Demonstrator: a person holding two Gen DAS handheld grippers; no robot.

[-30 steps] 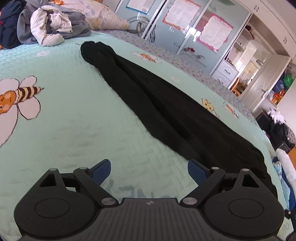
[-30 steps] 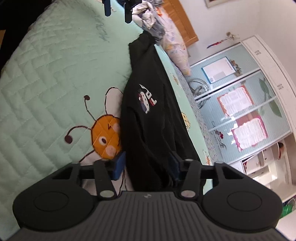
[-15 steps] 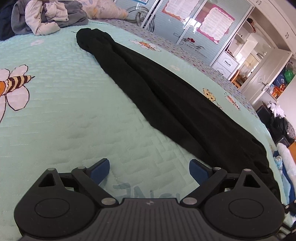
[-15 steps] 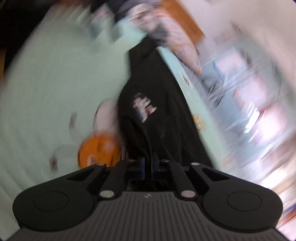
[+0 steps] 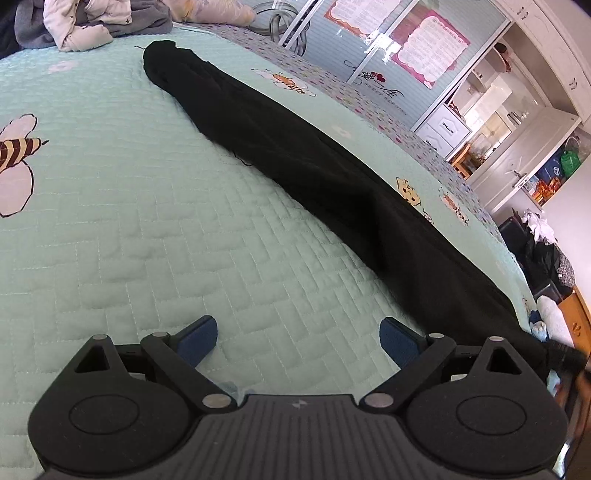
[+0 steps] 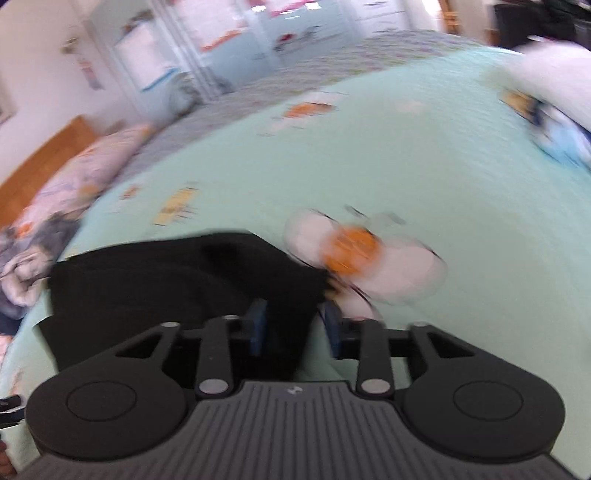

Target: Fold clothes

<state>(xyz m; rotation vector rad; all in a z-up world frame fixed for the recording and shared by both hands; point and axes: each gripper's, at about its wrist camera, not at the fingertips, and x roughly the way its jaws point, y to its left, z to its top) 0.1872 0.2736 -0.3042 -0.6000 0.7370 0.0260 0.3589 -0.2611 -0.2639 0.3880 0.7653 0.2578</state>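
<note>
Garment [image 5: 332,184]: black, lying as a long narrow strip on the quilt [image 5: 147,240], ahead-right of the released left gripper [image 5: 297,338]. Right gripper [image 6: 294,326]: jaws opening, cloth lying between them. Crosswise folding remaining.

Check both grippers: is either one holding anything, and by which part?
Left gripper: open, nothing held. Right gripper: jaws opening, an edge of the black garment lies between them, no longer pinched.

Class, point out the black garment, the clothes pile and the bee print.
Black garment [image 5: 317,177], left wrist view, middle of its length.
Clothes pile [image 5: 85,26], left wrist view, white top piece.
Bee print [image 5: 16,147], left wrist view, striped body.
</note>
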